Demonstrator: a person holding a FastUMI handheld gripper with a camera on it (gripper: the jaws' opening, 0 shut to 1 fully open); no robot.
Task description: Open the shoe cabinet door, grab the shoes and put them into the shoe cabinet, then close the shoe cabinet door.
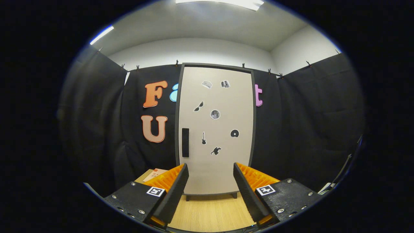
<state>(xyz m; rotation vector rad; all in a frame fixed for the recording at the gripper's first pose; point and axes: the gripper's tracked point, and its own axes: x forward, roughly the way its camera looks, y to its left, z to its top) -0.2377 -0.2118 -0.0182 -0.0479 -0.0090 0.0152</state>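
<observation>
The gripper (210, 170) hangs with its fingers spread wide, nothing between them, above a pale wooden floor (210, 213). Beyond them stands the tall beige shoe cabinet (216, 129), door closed, its black rectangular handle (185, 142) at left.

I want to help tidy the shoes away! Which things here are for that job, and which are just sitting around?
For the job:
- shoe cabinet, its door shut
- dark handle on the door's left side
- gripper, fingers open, nothing between them

Just there:
- stickers on the door
- cardboard box beside the cabinet, behind the left finger
- wooden floor
</observation>
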